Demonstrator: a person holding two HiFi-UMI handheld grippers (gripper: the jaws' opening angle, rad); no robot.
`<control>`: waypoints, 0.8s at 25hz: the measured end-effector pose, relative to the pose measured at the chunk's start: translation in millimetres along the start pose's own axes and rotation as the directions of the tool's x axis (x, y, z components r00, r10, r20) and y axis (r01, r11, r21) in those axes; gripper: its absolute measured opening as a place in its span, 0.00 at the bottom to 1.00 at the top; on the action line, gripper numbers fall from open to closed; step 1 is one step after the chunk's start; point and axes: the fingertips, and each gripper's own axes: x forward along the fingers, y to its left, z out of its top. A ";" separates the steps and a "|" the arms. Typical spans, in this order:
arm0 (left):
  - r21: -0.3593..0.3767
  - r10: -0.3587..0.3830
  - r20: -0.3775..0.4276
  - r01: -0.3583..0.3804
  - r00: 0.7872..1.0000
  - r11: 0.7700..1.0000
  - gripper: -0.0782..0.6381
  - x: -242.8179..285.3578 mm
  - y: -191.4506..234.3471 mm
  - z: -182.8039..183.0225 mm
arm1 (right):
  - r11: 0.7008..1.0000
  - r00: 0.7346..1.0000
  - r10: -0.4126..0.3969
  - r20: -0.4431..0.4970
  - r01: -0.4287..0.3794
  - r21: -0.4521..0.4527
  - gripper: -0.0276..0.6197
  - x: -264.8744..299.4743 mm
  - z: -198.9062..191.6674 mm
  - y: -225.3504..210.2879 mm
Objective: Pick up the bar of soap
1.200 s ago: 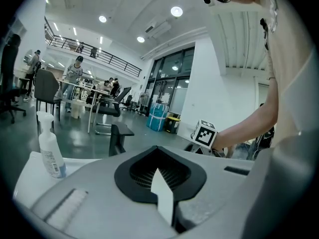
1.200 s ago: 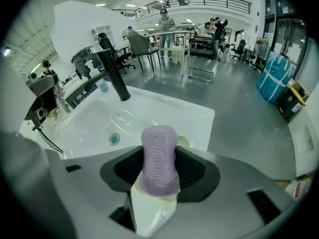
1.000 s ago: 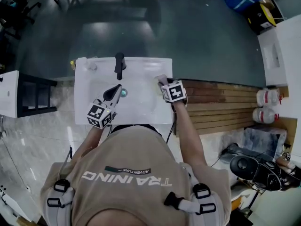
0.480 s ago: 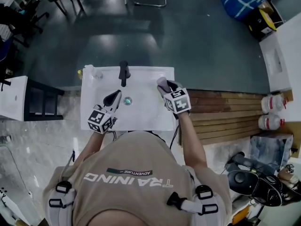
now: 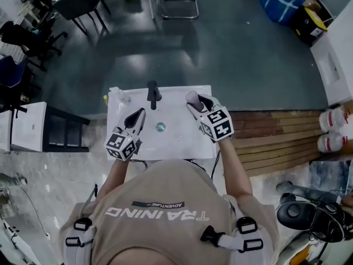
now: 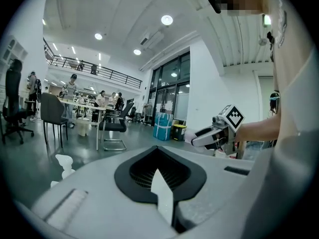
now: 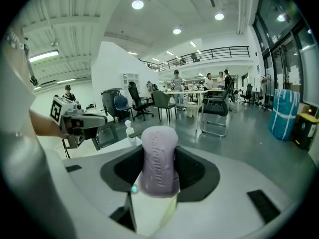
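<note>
the right gripper (image 5: pixel 198 101) pinches the bar of soap (image 7: pixel 159 159) upright between its black pads, the bar standing proud of the tips and clear of the sink (image 5: pixel 182 148), above its right rear corner. the left gripper (image 5: pixel 137 116) has its jaws pressed together on nothing and hovers over the basin, left of the drain (image 5: pixel 160 127). the basin shows that round drain at its middle; a black tap (image 5: pixel 153 94) and a small white bottle (image 5: pixel 122 96) stand on the back rim.

against a second ago, the soap shows nearer the sink's back edge in the head view, while the left gripper sits much as it did.

the soap is a pale lilac rounded oblong, smooth with raised lettering. the pads look ribbed, the gripper shells matt grey plastic. the sink is white, glossy and rectangular; slatted wooden boards (image 5: pixel 270 131) lie to its right.
</note>
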 end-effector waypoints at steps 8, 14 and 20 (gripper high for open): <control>0.021 -0.005 0.054 0.004 0.999 1.000 0.10 5.1 -1.6 47.1 | 0.999 0.985 0.037 0.171 -0.030 -0.042 0.35 -22.2 53.5 15.6; 0.125 -0.008 0.075 -0.002 0.997 0.992 0.10 8.9 -11.3 89.9 | 0.997 0.960 0.068 0.272 -0.053 -0.063 0.35 -36.1 89.1 23.4; 0.083 0.002 0.152 -0.015 0.988 0.996 0.10 13.0 -6.9 119.9 | 0.994 0.927 0.090 0.365 -0.060 -0.092 0.35 -52.5 117.6 33.4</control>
